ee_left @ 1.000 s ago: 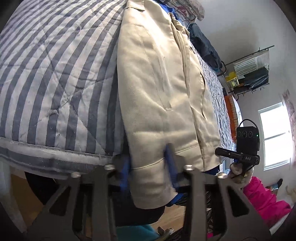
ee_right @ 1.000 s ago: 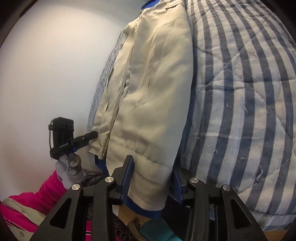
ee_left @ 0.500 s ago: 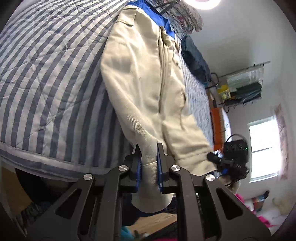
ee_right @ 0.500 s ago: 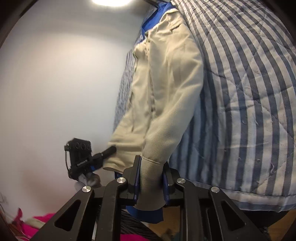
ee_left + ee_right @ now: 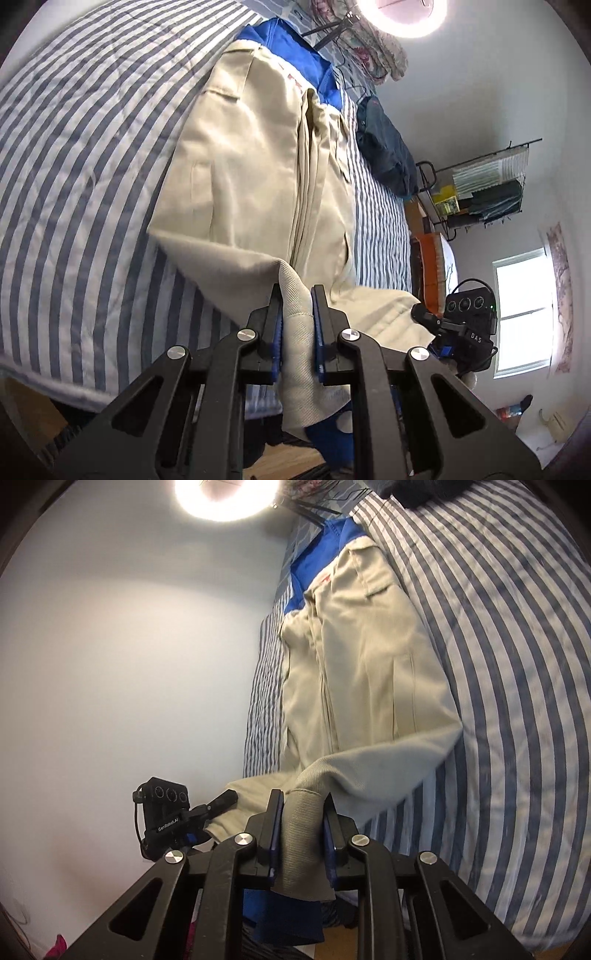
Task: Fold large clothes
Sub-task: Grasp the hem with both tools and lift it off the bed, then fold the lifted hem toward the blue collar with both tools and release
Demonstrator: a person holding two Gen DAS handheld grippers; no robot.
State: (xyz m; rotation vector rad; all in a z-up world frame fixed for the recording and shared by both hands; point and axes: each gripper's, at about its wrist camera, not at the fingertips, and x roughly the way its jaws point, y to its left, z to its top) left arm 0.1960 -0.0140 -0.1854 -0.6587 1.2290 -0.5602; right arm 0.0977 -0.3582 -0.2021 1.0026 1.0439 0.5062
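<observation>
Jacket (image 5: 251, 155), beige with a blue collar, lies front-up along the striped bed (image 5: 85, 155), each cuff pinched in nearly closed jaws of the left gripper (image 5: 297, 325) and right gripper (image 5: 303, 823), likely to fold both sleeves across its body.
</observation>
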